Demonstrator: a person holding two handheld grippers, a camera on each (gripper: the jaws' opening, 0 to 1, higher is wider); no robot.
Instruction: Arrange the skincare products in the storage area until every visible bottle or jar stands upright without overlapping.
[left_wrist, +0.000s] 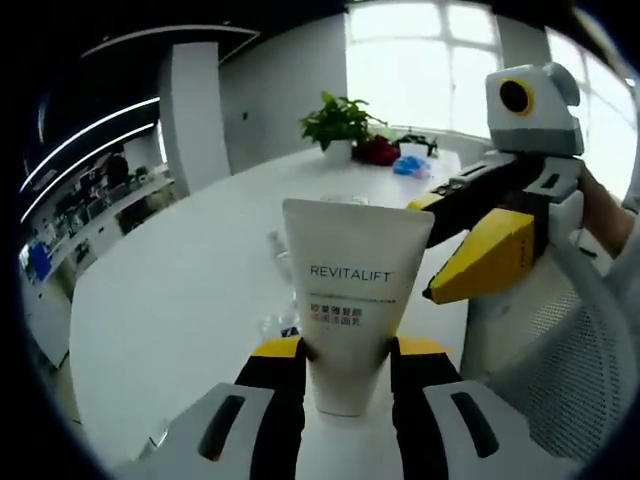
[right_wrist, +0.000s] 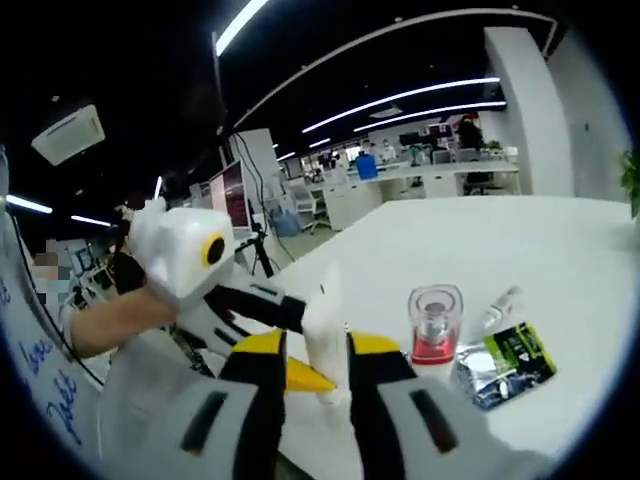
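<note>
A white REVITALIFT tube (left_wrist: 348, 290) stands upright between the jaws of my left gripper (left_wrist: 350, 350), which is shut on its lower end. My right gripper (left_wrist: 428, 250) comes in from the right, open, with one jaw at the tube's upper right corner and the yellow one lower down. In the right gripper view the same tube (right_wrist: 325, 320) is edge-on between the right gripper (right_wrist: 318, 345) jaws. A clear bottle with red liquid (right_wrist: 435, 330) stands upright on the white table (right_wrist: 560, 260). Beside it a small clear bottle (right_wrist: 500, 300) lies on its side.
A green and black sachet (right_wrist: 512, 362) lies next to the red-liquid bottle. At the far end of the table (left_wrist: 170, 300) are a potted plant (left_wrist: 338, 125), something red (left_wrist: 378, 150) and something blue (left_wrist: 410, 165). A person's arm (right_wrist: 110, 320) holds the left gripper.
</note>
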